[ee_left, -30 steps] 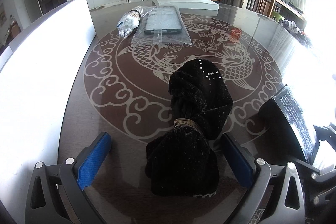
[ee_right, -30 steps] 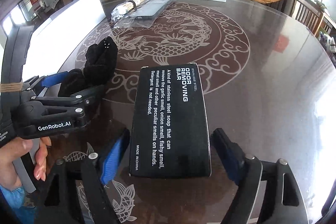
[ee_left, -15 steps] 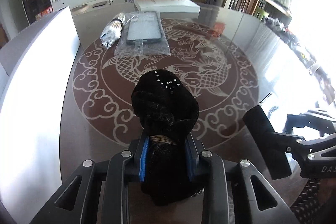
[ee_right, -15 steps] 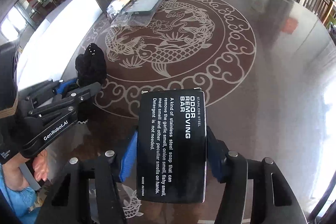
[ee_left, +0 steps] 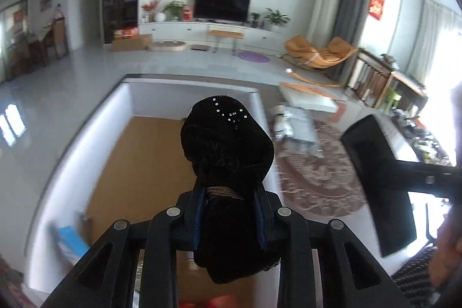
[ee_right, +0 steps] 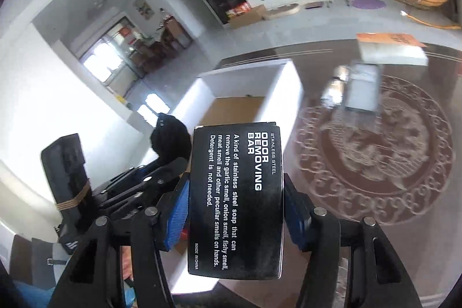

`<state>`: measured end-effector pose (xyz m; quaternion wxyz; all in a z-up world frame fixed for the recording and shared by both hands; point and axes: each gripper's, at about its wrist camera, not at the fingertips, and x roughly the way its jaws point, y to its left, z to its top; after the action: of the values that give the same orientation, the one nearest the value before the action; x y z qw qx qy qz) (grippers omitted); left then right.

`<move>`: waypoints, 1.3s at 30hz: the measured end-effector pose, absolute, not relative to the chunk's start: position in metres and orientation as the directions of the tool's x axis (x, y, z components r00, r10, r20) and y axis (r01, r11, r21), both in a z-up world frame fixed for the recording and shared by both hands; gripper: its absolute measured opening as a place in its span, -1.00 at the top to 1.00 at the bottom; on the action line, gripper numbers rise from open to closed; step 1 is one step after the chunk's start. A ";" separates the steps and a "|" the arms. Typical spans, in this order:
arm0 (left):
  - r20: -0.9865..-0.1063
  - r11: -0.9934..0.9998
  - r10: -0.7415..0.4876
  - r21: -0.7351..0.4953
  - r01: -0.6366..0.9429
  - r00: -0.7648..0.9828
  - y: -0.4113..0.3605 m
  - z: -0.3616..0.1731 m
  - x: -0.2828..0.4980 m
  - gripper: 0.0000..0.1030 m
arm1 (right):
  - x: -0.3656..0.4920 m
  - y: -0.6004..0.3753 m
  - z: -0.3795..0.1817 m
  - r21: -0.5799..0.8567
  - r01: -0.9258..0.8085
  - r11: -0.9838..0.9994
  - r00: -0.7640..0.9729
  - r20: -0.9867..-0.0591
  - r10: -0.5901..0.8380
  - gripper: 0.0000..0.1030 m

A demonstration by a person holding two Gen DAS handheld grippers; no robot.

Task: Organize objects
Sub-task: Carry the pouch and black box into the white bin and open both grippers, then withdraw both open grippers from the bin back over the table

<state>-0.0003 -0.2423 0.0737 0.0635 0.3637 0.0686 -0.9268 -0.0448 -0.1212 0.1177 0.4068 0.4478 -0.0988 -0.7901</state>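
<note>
Both claws are matte black frames with triangular cut-outs and round silver screw heads. The left claw (ee_left: 229,217) and the right claw (ee_right: 235,217) carry ribbed blue pads on their fingers (ee_right: 176,214). A blue sleeve (ee_right: 31,295) shows near the lower left.

The right gripper (ee_right: 235,210) clamps a black box (ee_right: 235,201) lettered "ODOR REMOVING BAR" between its blue pads, lifted above the table (ee_right: 404,235). Left of it, the left gripper (ee_right: 161,163) grips a black cloth bundle (ee_right: 170,139) over the white open carton (ee_right: 291,88) at the table's left edge.
</note>
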 end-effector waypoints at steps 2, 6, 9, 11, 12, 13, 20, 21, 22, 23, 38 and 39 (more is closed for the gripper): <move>-0.720 -0.972 -0.150 -0.019 0.235 -0.678 -0.271 0.058 0.000 0.43 | -0.038 -0.163 0.116 0.515 0.597 -0.615 -0.226 -0.627 -0.745 -0.15; -0.802 -0.942 -0.279 0.120 0.315 -0.528 -0.305 0.023 -0.013 -0.05 | -0.027 -0.232 0.087 0.470 0.646 -0.602 -0.176 -0.675 -0.717 -0.19; -0.789 -0.915 -0.342 0.157 0.372 -0.510 -0.310 0.016 -0.008 -0.41 | -0.020 -0.245 0.068 0.443 0.657 -0.611 -0.166 -0.705 -0.690 -0.38; -0.768 -0.914 -0.342 0.138 0.381 -0.541 -0.305 0.020 -0.002 -0.50 | -0.016 -0.231 0.066 0.411 0.663 -0.625 -0.218 -0.693 -0.687 -0.46; -0.757 -0.914 -0.341 0.128 0.386 -0.557 -0.300 0.022 0.001 -0.58 | -0.015 -0.218 0.065 0.384 0.663 -0.642 -0.262 -0.685 -0.679 -0.52; -0.749 -0.916 -0.330 0.108 0.385 -0.574 -0.295 0.024 0.003 -0.61 | -0.016 -0.201 0.063 0.354 0.656 -0.667 -0.316 -0.674 -0.668 -0.66; -0.690 -0.983 -0.123 -0.014 0.182 -0.713 -0.208 0.049 0.013 -0.62 | -0.032 -0.064 0.001 0.075 0.377 -0.923 -0.616 -0.724 -0.310 -0.91; -0.682 -0.992 -0.076 -0.023 0.125 -0.727 -0.188 0.053 0.013 -0.62 | -0.035 -0.045 -0.012 0.039 0.321 -0.946 -0.619 -0.748 -0.241 -0.91; -0.674 -0.997 -0.033 -0.030 0.073 -0.738 -0.170 0.058 0.014 -0.62 | -0.040 -0.028 -0.024 0.002 0.268 -0.963 -0.618 -0.767 -0.173 -0.91; -0.667 -0.999 0.012 -0.036 0.016 -0.745 -0.150 0.062 0.012 -0.65 | -0.040 -0.013 -0.034 -0.029 0.229 -0.973 -0.617 -0.777 -0.122 -0.91; -0.793 -0.983 0.066 0.051 -0.175 -0.606 0.013 -0.029 -0.036 -1.00 | -0.046 0.065 -0.065 -0.074 0.081 -0.994 -0.574 -0.819 0.014 -0.91; -0.795 -0.985 0.052 0.060 -0.162 -0.605 0.013 -0.037 -0.041 -1.00 | -0.047 0.065 -0.065 -0.074 0.081 -0.994 -0.573 -0.819 0.014 -0.91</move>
<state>-0.0413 0.0135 -0.0372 -0.0598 0.4404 -0.0628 -0.8936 -0.0470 0.0646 -0.0648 0.0187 0.4616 0.0514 -0.8854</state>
